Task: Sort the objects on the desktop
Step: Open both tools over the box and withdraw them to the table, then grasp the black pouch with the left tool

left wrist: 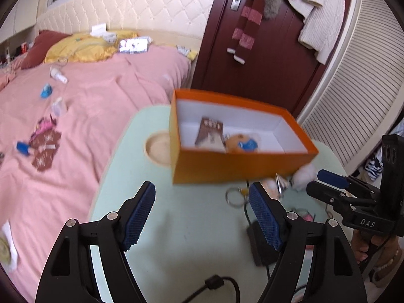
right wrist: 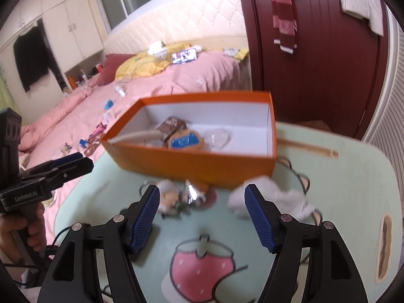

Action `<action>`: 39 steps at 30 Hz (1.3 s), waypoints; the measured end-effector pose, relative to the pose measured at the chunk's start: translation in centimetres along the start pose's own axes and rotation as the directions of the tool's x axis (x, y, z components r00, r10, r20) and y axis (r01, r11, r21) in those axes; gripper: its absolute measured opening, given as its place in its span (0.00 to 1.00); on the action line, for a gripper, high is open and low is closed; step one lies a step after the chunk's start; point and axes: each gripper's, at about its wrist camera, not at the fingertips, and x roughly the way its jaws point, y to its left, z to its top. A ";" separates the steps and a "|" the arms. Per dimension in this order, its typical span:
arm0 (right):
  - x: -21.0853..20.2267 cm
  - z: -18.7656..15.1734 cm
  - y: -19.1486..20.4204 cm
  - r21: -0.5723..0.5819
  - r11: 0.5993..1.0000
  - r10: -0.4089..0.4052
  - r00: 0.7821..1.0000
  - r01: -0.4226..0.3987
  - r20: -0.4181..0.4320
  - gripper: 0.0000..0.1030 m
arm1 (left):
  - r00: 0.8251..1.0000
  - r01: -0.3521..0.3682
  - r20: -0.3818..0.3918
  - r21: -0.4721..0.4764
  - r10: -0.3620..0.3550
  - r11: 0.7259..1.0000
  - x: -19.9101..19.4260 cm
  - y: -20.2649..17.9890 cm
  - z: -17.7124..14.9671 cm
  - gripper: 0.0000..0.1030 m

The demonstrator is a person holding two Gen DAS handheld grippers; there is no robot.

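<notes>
My left gripper (left wrist: 202, 217) and right gripper (right wrist: 202, 217) both gape empty above the mint table (right wrist: 353, 189). The blurred white fluffy toy (right wrist: 282, 197), perhaps plush, lies just before the orange box (right wrist: 202, 164); I'd straddle it squarely, then pinch.

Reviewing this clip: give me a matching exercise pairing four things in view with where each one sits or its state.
Things:
1. brown packet
2. white fluffy toy
3. left gripper
4. phone

Places or states:
A. on the pink bed near the yellow pillow
B. open, nothing between its fingers
C. inside the orange box
D. on the green table, in front of the box

Pairs: 1-C, 2-D, 3-B, 4-A
</notes>
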 end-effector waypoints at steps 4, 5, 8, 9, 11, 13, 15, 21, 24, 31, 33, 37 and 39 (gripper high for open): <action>0.3 -1.9 0.1 0.015 1.000 -0.026 0.998 0.027 -0.051 0.68 | 0.997 -0.014 -0.072 -0.008 0.013 1.000 1.1 -0.3 -1.8 0.75; 0.4 -2.4 0.1 0.021 0.999 -0.028 0.997 0.030 -0.065 0.68 | 0.995 -0.021 -0.094 -0.016 0.020 1.000 1.5 -0.2 -2.2 0.75; 1.1 -3.7 0.0 0.040 0.998 -0.037 0.992 0.042 -0.117 0.68 | 0.993 -0.062 -0.104 -0.005 0.061 0.998 2.3 -0.1 -3.1 0.80; 1.3 -3.9 0.1 0.039 0.998 -0.044 0.990 0.050 -0.131 0.70 | 0.991 -0.087 -0.101 0.014 0.088 0.996 2.5 -0.3 -3.1 0.81; 1.3 -3.9 0.4 0.010 0.998 -0.068 0.990 0.070 -0.126 0.77 | 0.986 -0.136 -0.095 0.051 0.140 0.989 2.8 -0.8 -3.3 0.85; 1.6 -3.8 0.8 -0.022 0.995 -0.098 0.987 0.096 -0.126 0.84 | 0.981 -0.159 -0.095 0.079 0.166 0.984 3.1 -1.2 -3.4 0.86; 2.0 -3.9 1.1 -0.054 0.991 -0.127 0.985 0.121 -0.121 0.90 | 0.993 -0.085 -0.081 0.046 0.088 0.995 2.6 -1.0 -3.3 0.86; 2.5 -4.0 1.2 -0.095 0.985 -0.152 0.980 0.141 -0.124 0.94 | 0.997 0.072 0.005 -0.029 -0.072 0.997 0.3 0.2 -0.7 0.32; 2.5 -4.1 0.8 -0.085 0.988 -0.138 0.983 0.128 -0.120 0.95 | 0.999 0.051 0.003 -0.029 -0.051 0.998 0.9 0.4 0.6 0.30; 2.7 -4.0 0.6 -0.070 0.991 -0.120 0.987 0.113 -0.111 0.96 | 0.995 0.095 -0.037 -0.052 -0.097 0.994 1.8 -0.5 0.9 0.30; 2.6 -4.0 0.5 -0.064 0.992 -0.112 0.988 0.105 -0.109 0.97 | 0.994 0.096 -0.057 -0.021 -0.098 0.995 1.7 -1.4 0.3 0.31; 2.3 -4.0 0.5 -0.046 0.995 -0.097 0.990 0.093 -0.101 0.97 | 0.978 0.176 -0.111 -0.011 -0.176 0.984 1.2 -2.5 -1.2 0.43; 2.0 -4.0 0.0 -0.017 0.996 -0.084 0.992 0.082 -0.090 0.97 | 0.973 0.196 -0.122 -0.005 -0.196 0.981 0.9 -3.2 -1.8 0.46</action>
